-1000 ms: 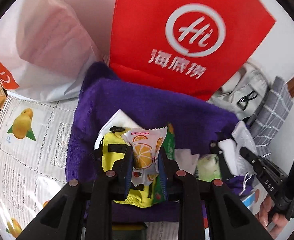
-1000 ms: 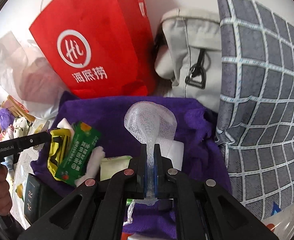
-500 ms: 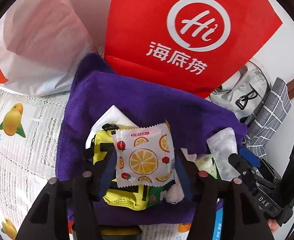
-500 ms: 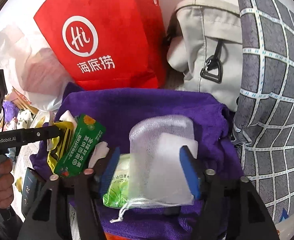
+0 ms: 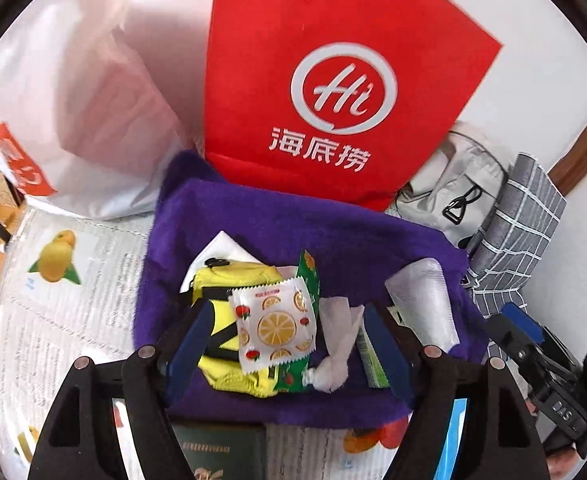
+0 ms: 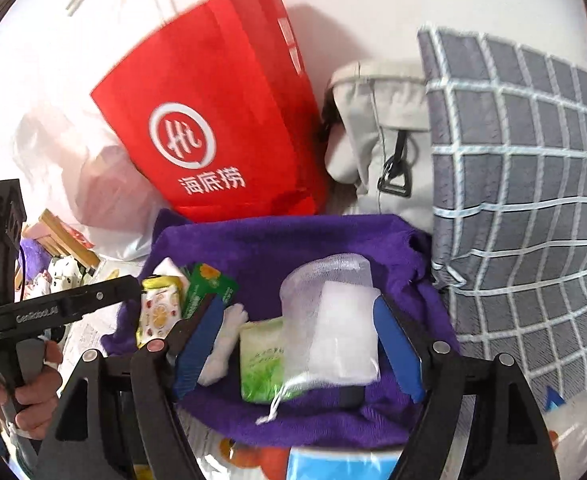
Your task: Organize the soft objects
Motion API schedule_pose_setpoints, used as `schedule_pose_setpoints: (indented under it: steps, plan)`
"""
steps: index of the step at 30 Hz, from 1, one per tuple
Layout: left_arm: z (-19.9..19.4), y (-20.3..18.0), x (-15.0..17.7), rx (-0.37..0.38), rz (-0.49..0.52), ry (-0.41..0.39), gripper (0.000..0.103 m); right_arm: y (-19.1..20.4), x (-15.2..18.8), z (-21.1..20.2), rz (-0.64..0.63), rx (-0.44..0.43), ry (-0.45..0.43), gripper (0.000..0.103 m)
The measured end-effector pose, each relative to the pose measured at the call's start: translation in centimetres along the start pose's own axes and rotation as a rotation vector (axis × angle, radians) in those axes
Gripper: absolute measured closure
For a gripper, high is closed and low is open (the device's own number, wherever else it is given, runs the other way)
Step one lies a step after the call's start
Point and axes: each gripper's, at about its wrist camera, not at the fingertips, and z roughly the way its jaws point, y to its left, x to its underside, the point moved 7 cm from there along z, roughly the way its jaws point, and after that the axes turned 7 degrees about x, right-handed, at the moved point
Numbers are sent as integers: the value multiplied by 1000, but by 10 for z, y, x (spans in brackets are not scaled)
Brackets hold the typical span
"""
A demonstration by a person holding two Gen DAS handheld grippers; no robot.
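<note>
A purple towel (image 5: 277,224) lies spread flat, carrying a yellow pouch (image 5: 229,280), an orange-print sachet (image 5: 275,326) atop it, a green packet (image 6: 209,288), crumpled tissue (image 5: 339,344), and a white mesh bag (image 6: 329,316).

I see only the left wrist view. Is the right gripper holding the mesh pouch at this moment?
Observer: No. The right gripper is open, and the mesh pouch lies between its fingers on the purple towel.
Operator: What is under the pouch? I see only a green edge.
Observer: A pale green tissue pack. The pouch overlaps its right side.
Operator: Is the pouch empty?
Observer: No, a white block shows through the mesh.
</note>
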Motion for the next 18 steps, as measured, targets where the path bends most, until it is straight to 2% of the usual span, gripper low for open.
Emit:
schedule_pose_setpoints:
  steps: [3, 7, 9, 13, 18]
  plan:
    - [-20, -4, 10, -12, 18, -2, 27, 0, 8, -20, 6, 30, 9, 26]
    - [-59, -7, 37, -30, 34, -29, 27, 1, 28, -54, -5, 123, 8, 25]
    - [-78, -9, 54, -20, 22, -44, 27, 4, 43, -77, -28, 182, -7, 21]
    - [-116, -16, 88, -9, 22, -73, 24, 13, 70, -119, -45, 213, -42, 11]
    - [-170, -30, 130, -86, 76, -167, 15, 20, 111, -175, -46, 260, -84, 1]
